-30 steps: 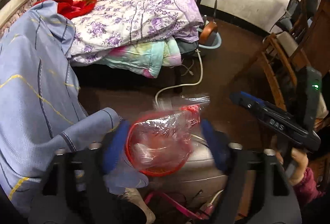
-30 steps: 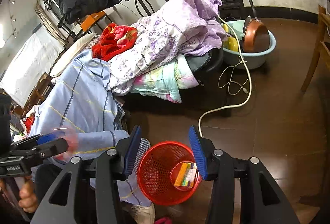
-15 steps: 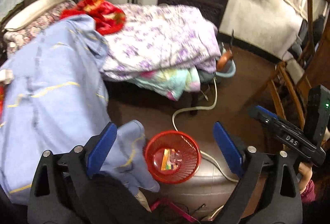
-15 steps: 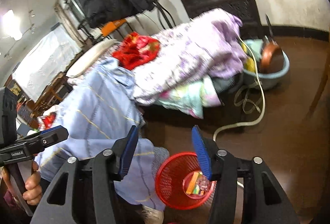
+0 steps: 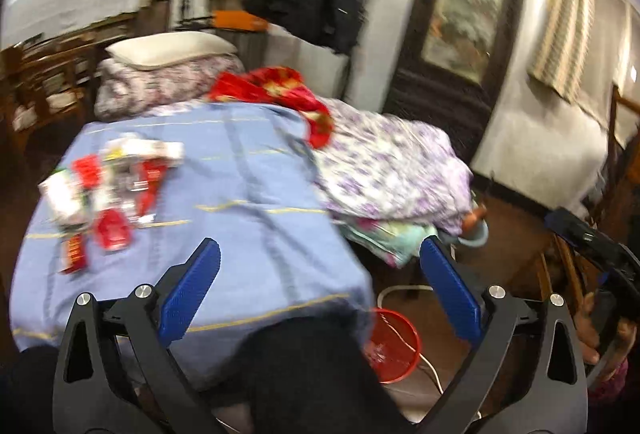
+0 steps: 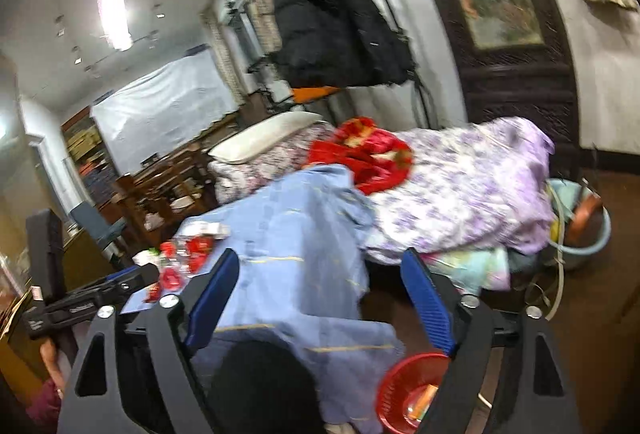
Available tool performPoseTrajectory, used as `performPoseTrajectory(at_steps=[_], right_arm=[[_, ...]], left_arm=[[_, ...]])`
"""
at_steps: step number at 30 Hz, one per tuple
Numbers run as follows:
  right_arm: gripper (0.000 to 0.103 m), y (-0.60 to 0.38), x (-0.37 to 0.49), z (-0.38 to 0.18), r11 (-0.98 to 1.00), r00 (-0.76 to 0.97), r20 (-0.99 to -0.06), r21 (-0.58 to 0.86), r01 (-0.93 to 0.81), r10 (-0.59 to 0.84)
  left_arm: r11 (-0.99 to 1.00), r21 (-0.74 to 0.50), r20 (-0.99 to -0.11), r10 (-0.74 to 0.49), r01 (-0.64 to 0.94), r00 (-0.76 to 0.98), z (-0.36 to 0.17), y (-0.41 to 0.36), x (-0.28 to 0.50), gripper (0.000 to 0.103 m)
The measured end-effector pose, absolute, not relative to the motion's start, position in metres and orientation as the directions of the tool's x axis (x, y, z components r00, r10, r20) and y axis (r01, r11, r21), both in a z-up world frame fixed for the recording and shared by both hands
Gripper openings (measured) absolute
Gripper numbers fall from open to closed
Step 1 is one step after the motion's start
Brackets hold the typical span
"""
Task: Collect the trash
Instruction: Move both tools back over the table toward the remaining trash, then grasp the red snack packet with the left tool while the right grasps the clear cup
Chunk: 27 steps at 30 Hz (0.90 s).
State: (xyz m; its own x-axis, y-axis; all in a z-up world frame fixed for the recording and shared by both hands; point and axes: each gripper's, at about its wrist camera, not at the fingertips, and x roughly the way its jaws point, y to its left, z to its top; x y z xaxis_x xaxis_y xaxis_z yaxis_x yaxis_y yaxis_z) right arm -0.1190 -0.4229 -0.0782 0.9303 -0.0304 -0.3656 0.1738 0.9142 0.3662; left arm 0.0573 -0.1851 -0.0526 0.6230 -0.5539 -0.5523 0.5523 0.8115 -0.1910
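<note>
A pile of trash (image 5: 108, 186), red and white wrappers and packets, lies on the blue sheet (image 5: 240, 162) at the left; it also shows in the right wrist view (image 6: 182, 258). A red mesh basket (image 5: 394, 346) with wrappers inside stands on the floor below the bed edge, also low in the right wrist view (image 6: 412, 390). My left gripper (image 5: 320, 266) is open and empty, raised over the sheet. My right gripper (image 6: 320, 278) is open and empty, above the sheet's edge.
A purple floral quilt (image 5: 392, 170), red blanket (image 5: 272, 90) and pillow (image 5: 168, 48) lie on the bed. A black coat (image 6: 336, 30) hangs behind. A blue basin (image 6: 580, 230) and white cable (image 6: 560, 286) are on the floor. A wooden chair (image 5: 560, 266) stands right.
The left gripper let a clear plastic wrapper drop into the red basket and opened. Both grippers have since lifted and swung up and left toward the trash pile on the bed.
</note>
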Motion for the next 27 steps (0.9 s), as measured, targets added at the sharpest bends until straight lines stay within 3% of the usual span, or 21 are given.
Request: performPoseTrajectory(at_steps=[6,12,24,27], right_arm=[[0.088,-0.35,-0.076,-0.071,0.945,0.91,-0.408,0.321,0.062,0.078],[0.088,-0.286,-0.021,-0.096,0.968,0.842,-0.522,0.251,0.003,0.133],[0.088,-0.24,0.051,-0.127,0.969,0.775,-0.607,0.246,-0.028,0.177],[0.088,-0.234,0.062,-0.133,0.967,0.767,-0.614,0.251,-0.034,0.186]], left_arm=[[0.888,-0.275,-0.554,-0.46,0.369,0.694,-0.068,-0.087,0.092,0.096],[0.944,-0.311,-0.641,-0.295,0.112,0.709,-0.108,-0.005,0.148,0.096],[0.967,-0.22,-0.711,-0.248,0.127,0.659,-0.151,-0.002,0.21,0.095],[0.972,-0.189,-0.724,-0.233,0.138,0.649,-0.163,-0.004,0.216,0.08]])
